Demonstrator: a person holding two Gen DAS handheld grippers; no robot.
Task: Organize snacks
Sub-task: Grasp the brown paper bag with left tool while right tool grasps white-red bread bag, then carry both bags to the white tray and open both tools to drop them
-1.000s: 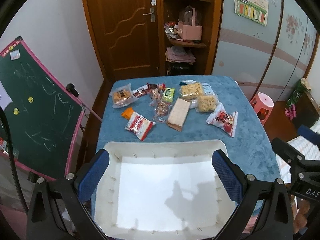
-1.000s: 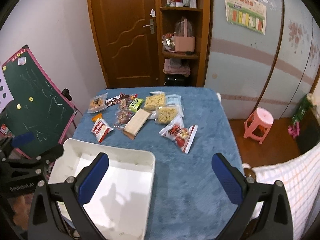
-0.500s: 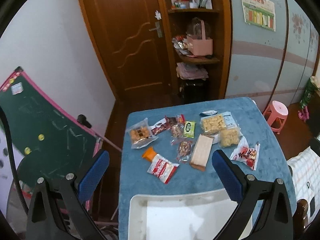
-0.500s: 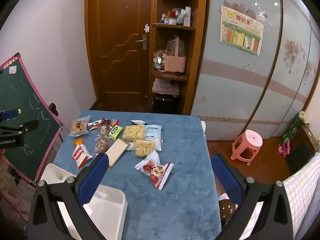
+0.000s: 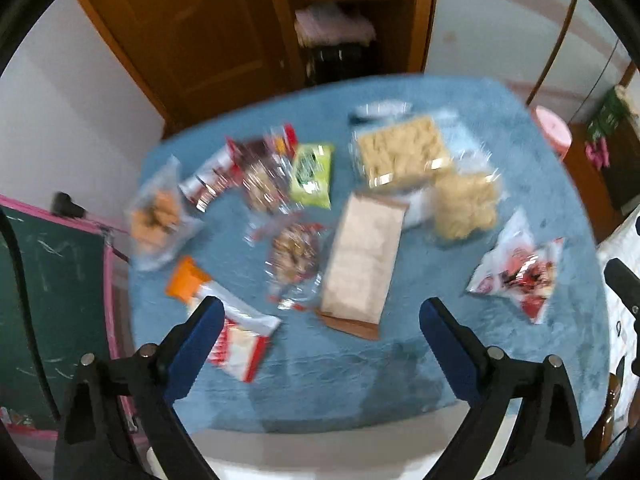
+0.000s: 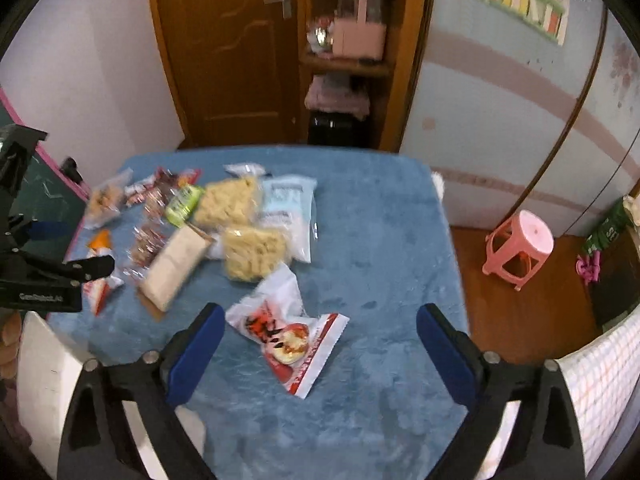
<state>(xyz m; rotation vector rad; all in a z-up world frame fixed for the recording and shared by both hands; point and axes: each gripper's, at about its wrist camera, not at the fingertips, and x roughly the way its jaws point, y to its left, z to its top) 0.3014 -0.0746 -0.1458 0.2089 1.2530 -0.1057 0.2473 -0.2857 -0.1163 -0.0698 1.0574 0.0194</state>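
OK, both my grippers, left gripper (image 5: 318, 322) and right gripper (image 6: 318, 328), are wide open and empty. Snacks (image 5: 362, 262) lie scattered on the blue table (image 6: 380, 240); white bin (image 5: 320, 456) sits at the near edge, handy for dropping packets in.

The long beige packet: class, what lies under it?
The beige packet rests on the blue tablecloth, its far end overlapping something white. Whatever else it covers is hidden.
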